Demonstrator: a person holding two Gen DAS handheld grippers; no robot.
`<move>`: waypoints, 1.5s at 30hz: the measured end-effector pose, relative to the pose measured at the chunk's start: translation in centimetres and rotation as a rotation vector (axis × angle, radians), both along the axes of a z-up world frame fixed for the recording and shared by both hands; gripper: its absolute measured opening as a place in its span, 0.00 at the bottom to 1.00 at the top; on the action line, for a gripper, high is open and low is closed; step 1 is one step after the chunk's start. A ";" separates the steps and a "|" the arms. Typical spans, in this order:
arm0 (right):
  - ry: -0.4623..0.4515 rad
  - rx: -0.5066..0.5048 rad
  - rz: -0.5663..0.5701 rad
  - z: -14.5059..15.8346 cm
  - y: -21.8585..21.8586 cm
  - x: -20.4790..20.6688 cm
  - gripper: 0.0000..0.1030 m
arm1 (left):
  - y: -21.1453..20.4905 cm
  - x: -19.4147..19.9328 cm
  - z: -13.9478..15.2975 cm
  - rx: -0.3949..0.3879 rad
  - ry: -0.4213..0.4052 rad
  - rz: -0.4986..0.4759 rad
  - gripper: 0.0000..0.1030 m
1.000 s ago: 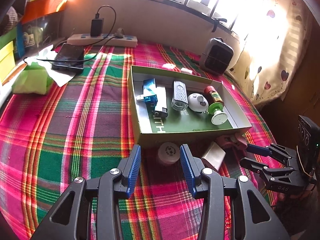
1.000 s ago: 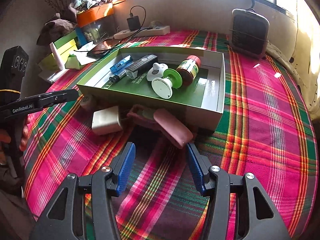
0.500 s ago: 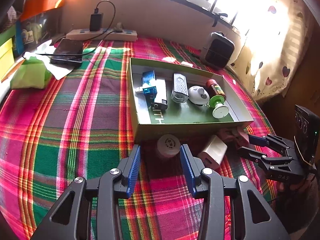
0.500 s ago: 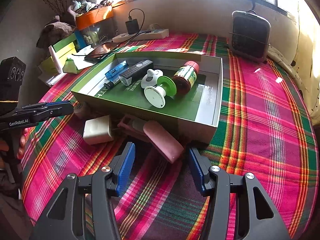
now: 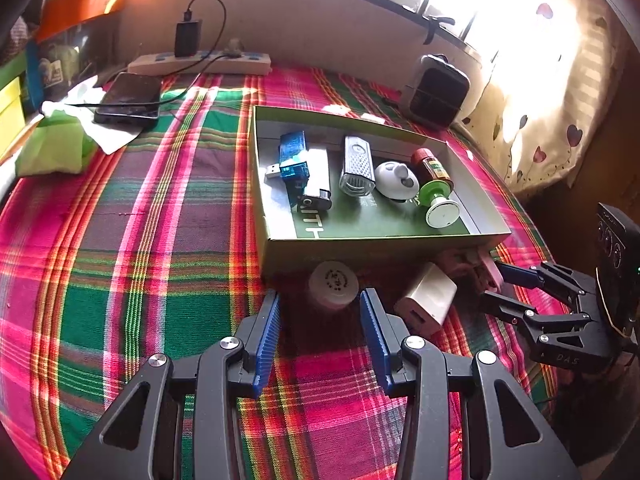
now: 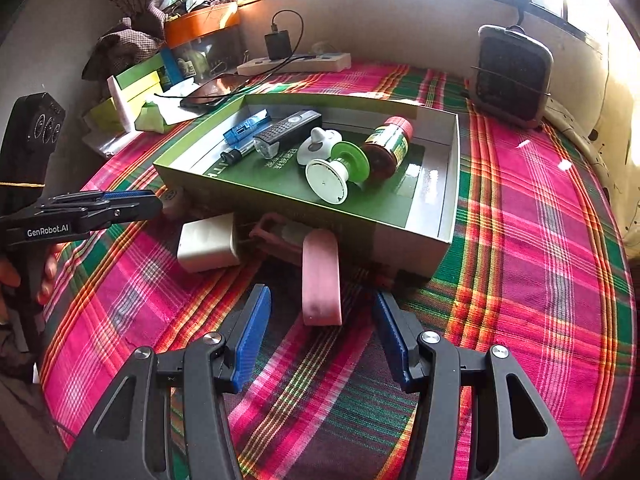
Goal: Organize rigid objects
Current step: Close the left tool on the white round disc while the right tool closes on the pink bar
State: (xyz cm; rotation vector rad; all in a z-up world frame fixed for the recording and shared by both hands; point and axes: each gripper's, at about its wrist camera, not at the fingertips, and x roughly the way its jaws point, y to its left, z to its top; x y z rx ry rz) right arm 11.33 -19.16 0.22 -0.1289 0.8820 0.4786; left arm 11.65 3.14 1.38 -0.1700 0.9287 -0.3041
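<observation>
A green shallow box [image 5: 280,240] [image 6: 448,184] lies on the plaid cloth and holds a blue USB stick [image 5: 294,156], a lighter, a grey torch [image 5: 356,164], a white round gadget, a brown bottle [image 6: 388,146] and a green-and-white spool [image 6: 336,172]. In front of the box lie a white round cap [image 5: 334,284], a white charger block [image 5: 426,300] [image 6: 208,242] and a pink case [image 6: 320,280]. My left gripper [image 5: 320,320] is open, just short of the cap. My right gripper [image 6: 322,328] is open, its fingers on either side of the pink case's near end.
A phone [image 5: 130,100] on a cable, a power strip [image 5: 200,65] and green tissue packs [image 5: 52,148] lie at the back left. A small black heater [image 6: 512,76] stands at the back right. Storage boxes [image 6: 200,28] line the left wall.
Both grippers have moved forward toward the box. The cap now sits closer between the left fingers and the pink case between the right fingers. Both stay open.
</observation>
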 end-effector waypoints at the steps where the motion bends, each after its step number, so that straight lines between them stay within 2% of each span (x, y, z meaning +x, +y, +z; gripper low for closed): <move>1: -0.002 -0.011 -0.002 0.0 0.1 0.1 0.52 | -0.1 0.1 -0.1 0.002 0.002 -0.002 0.38; 9: -0.026 -0.085 -0.028 -0.2 0.7 0.3 0.52 | -1.2 0.7 -0.3 0.058 -0.004 -0.001 0.38; 18: -0.030 -0.099 -0.055 -0.2 0.4 0.5 0.51 | -2.2 1.0 -0.4 0.119 -0.027 0.016 0.38; 24: -0.035 -0.101 -0.070 -0.1 0.3 0.4 0.43 | -2.4 1.0 -0.5 0.132 -0.035 0.024 0.38; 26: -0.035 -0.097 -0.074 -0.1 0.3 0.4 0.36 | -2.4 1.0 -0.4 0.129 -0.034 0.026 0.37; 32: -0.037 -0.092 -0.069 -0.1 0.3 0.2 0.25 | -2.0 1.0 -0.4 0.133 -0.034 0.044 0.28; 35: -0.035 -0.086 -0.076 0.0 0.2 0.0 0.19 | -1.8 1.0 -0.4 0.124 -0.034 0.046 0.28; 45: -0.032 -0.080 -0.087 0.0 0.0 -0.3 0.18 | -1.7 0.7 -0.3 0.118 -0.036 0.048 0.27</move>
